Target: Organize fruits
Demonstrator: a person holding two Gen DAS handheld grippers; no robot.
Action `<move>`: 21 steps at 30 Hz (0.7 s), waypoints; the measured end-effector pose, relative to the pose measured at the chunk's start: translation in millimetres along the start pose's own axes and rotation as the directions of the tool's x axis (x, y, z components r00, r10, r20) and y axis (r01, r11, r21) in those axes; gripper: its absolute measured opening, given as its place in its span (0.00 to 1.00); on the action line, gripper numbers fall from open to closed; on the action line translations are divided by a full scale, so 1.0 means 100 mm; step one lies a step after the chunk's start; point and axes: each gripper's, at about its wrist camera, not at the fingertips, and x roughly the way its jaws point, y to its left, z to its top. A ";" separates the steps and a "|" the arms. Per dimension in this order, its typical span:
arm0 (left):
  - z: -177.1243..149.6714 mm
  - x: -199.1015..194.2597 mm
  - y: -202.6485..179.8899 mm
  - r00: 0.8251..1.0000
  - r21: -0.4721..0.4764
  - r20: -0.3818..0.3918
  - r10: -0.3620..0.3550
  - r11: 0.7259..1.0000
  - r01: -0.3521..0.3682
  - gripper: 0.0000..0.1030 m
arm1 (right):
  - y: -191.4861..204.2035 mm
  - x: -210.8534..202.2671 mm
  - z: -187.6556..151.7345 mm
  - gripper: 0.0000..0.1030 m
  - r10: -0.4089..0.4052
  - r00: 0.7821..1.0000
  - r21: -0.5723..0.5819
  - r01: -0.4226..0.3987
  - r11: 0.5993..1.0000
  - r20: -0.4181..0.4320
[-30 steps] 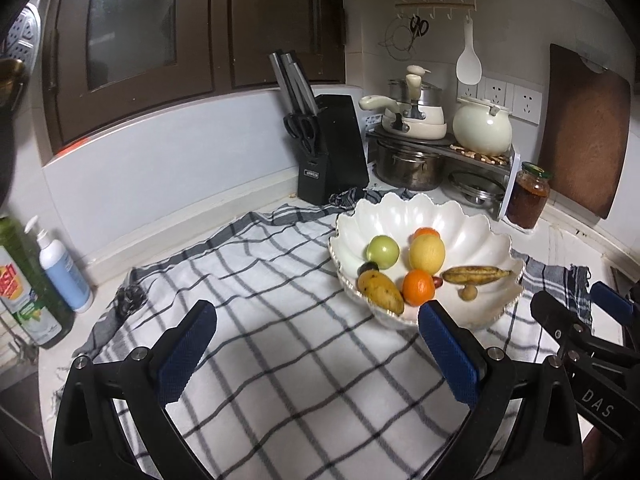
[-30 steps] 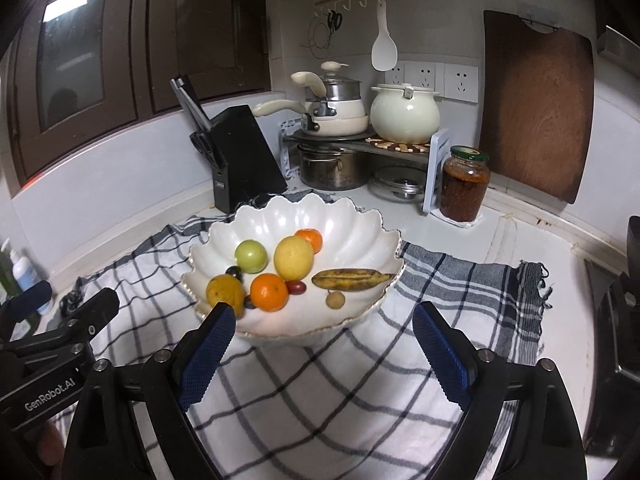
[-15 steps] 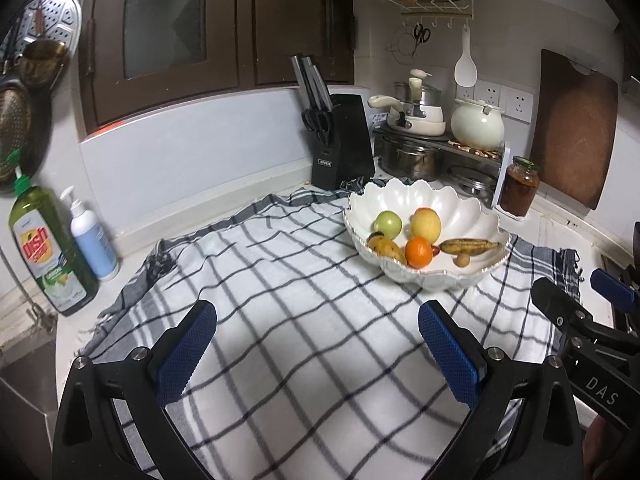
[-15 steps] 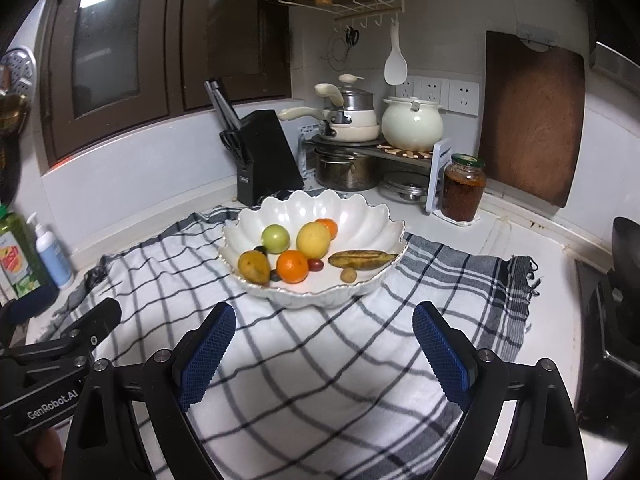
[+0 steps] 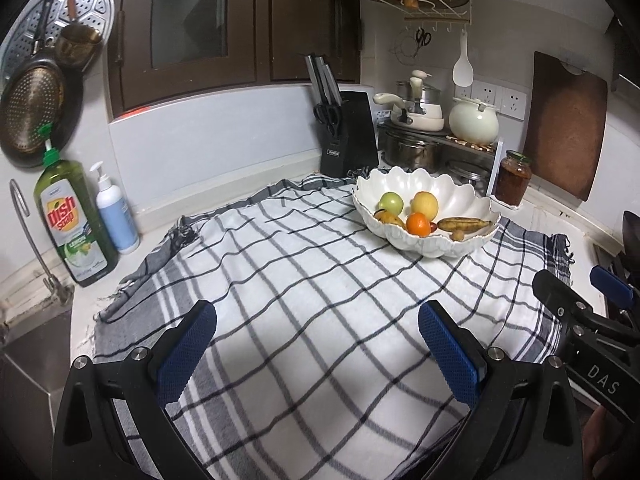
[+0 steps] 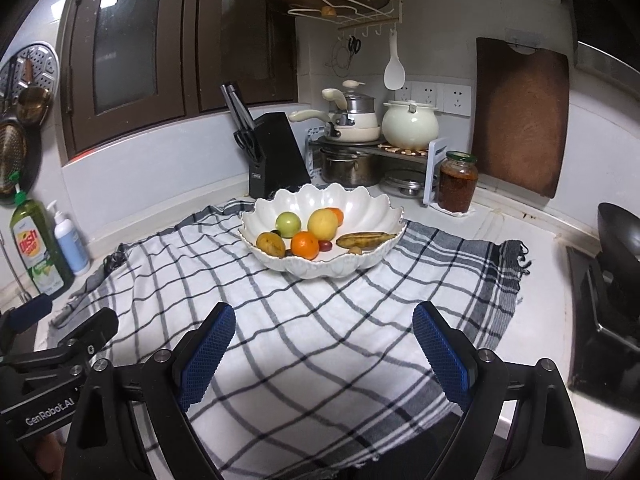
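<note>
Both claws, left claw [image 5: 318,350] and right claw [image 6: 324,350], sit apart and empty over the checked cloth [image 6: 320,320], fruits [image 6: 306,236] all gathered in the white bowl [image 6: 372,216] on the desk, likely done.

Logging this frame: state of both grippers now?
Left gripper: open, holding nothing, above the checked black-and-white cloth.
Right gripper: open, holding nothing, short of the white scalloped fruit bowl.
</note>
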 end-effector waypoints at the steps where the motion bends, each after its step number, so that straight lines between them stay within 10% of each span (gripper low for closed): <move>1: -0.04 -0.03 0.00 1.000 0.003 0.000 0.000 1.000 0.000 1.00 | 0.00 -0.03 -0.03 0.88 -0.001 1.000 0.000 0.001 1.000 0.005; 21: -0.26 -0.18 0.04 0.999 -0.004 0.021 0.030 1.000 -0.030 1.00 | -0.04 -0.16 -0.25 0.88 -0.012 1.000 0.013 0.012 1.000 0.008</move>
